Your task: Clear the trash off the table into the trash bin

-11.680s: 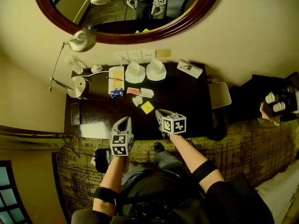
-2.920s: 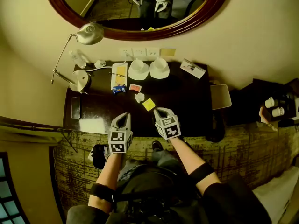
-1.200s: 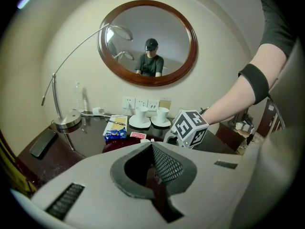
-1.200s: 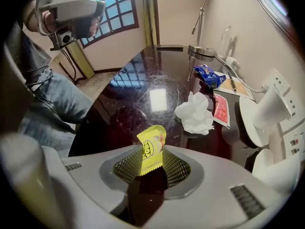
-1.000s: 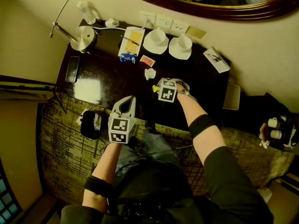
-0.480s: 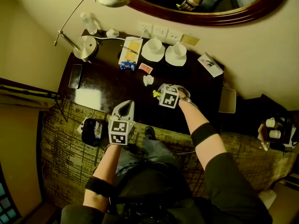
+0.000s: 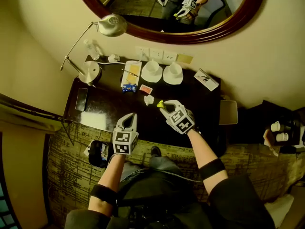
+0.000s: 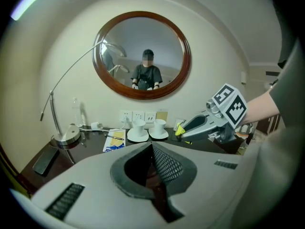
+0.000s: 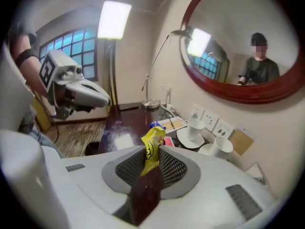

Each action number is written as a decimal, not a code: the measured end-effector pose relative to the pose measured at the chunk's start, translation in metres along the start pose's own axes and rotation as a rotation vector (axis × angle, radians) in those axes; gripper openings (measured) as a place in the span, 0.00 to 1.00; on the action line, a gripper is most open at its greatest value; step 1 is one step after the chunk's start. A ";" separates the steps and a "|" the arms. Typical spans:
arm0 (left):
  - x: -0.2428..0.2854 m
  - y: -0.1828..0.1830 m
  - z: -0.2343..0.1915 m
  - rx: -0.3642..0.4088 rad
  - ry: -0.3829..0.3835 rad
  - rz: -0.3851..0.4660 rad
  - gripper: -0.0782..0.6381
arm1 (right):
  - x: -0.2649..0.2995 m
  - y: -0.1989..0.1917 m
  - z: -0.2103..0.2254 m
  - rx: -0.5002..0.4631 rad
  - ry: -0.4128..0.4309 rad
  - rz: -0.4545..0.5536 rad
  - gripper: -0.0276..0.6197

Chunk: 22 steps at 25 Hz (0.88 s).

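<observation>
My right gripper (image 7: 162, 105) hangs above the dark table (image 7: 195, 104), shut on a yellow wrapper (image 7: 160, 102). That wrapper (image 9: 152, 148) stands upright between the pads in the right gripper view. A crumpled white paper (image 7: 149, 99), a red packet (image 7: 145, 88) and a blue wrapper (image 7: 127, 87) lie on the table behind it. My left gripper (image 7: 130, 117) is shut and empty, held over the table's near edge. The left gripper view shows the right gripper (image 8: 183, 128) off to the right. A black trash bin (image 7: 97, 152) stands on the floor at the lower left.
Two white cups on saucers (image 7: 152, 71) (image 7: 173, 73) stand at the back by the wall sockets. A desk lamp (image 7: 89, 72), a phone (image 7: 81, 99), a notepad (image 7: 131, 73) and a card (image 7: 206, 79) are also on the table. A round mirror (image 7: 167, 13) hangs above.
My right gripper has lifted off the table with the yellow wrapper in it and has rolled. The left gripper has risen slightly and stays shut.
</observation>
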<state>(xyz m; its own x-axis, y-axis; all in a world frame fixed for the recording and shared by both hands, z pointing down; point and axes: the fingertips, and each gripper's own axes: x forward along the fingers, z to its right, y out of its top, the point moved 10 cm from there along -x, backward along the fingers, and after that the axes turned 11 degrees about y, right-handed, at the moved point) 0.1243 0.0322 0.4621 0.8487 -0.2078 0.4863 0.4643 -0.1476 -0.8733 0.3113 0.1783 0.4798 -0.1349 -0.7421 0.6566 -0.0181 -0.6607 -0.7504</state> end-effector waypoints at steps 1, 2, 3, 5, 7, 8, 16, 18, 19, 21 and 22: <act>0.000 0.002 -0.001 0.001 0.000 0.007 0.11 | -0.008 0.001 -0.004 0.048 -0.030 0.066 0.20; 0.001 0.004 -0.003 0.001 0.003 0.013 0.11 | -0.015 0.001 -0.008 0.091 -0.053 0.125 0.20; 0.002 0.005 -0.004 0.001 0.009 0.017 0.11 | -0.020 0.002 -0.013 0.124 -0.070 0.175 0.20; 0.003 0.008 -0.007 0.003 0.020 0.022 0.11 | -0.027 0.004 -0.020 0.158 -0.095 0.240 0.20; 0.001 0.009 -0.010 0.004 0.025 0.024 0.11 | -0.028 0.007 -0.026 0.172 -0.099 0.273 0.20; 0.000 0.009 -0.012 0.002 0.029 0.023 0.11 | -0.026 0.009 -0.029 0.177 -0.091 0.283 0.20; -0.033 -0.014 -0.059 -0.055 0.165 0.016 0.11 | 0.028 0.058 -0.060 0.098 0.057 0.272 0.20; -0.051 -0.027 -0.078 -0.087 0.215 0.003 0.11 | 0.053 0.076 -0.078 0.052 0.121 0.261 0.20; -0.062 -0.034 -0.089 -0.106 0.245 -0.002 0.11 | 0.066 0.085 -0.089 0.028 0.156 0.254 0.20; -0.086 -0.048 -0.109 -0.148 0.304 -0.010 0.11 | 0.093 0.105 -0.113 -0.020 0.231 0.239 0.20; -0.099 -0.055 -0.119 -0.171 0.335 -0.015 0.11 | 0.107 0.115 -0.126 -0.045 0.272 0.232 0.20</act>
<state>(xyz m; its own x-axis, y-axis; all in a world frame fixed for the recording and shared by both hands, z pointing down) -0.0153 -0.0540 0.4652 0.6990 -0.5055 0.5059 0.4025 -0.3066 -0.8625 0.1698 0.0378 0.4541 -0.3990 -0.8107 0.4284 0.0010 -0.4676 -0.8839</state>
